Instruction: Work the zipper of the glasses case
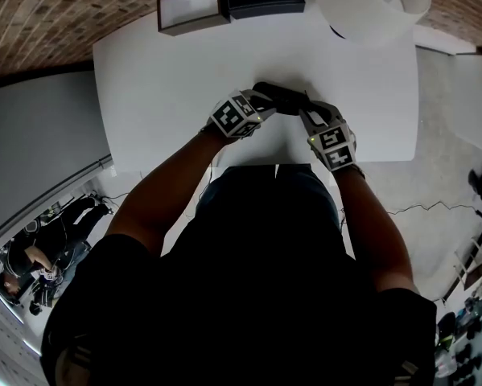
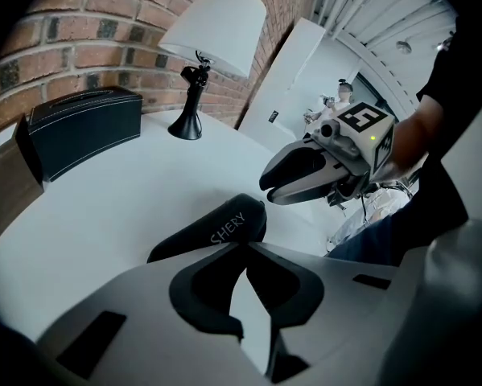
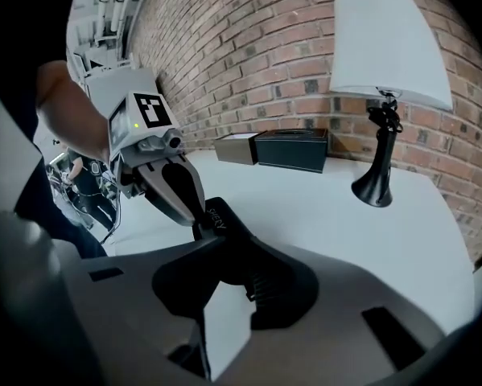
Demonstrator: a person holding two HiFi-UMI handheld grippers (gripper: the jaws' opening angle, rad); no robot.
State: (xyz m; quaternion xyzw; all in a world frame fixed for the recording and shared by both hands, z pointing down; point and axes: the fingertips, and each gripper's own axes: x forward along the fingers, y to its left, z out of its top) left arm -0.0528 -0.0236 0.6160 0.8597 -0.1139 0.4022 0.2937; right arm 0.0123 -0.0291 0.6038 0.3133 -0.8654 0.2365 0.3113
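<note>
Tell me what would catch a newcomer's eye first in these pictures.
A black glasses case lies around the middle of a white table, with the left claw pinched shut on one end and the right claw gripping the other. Behind it, a lamp with a big white shade stands at the table's back right corner, by a brick wall.

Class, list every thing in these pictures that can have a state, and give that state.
Black zippered glasses case: lying on the white table, looks closed.
Left tool: shut, tips at the case's end.
Right tool: jaws apart at the case's other end; grip unclear.
White-shaded black lamp: upright.
Black rectangular box: standing upright on the table.
</note>
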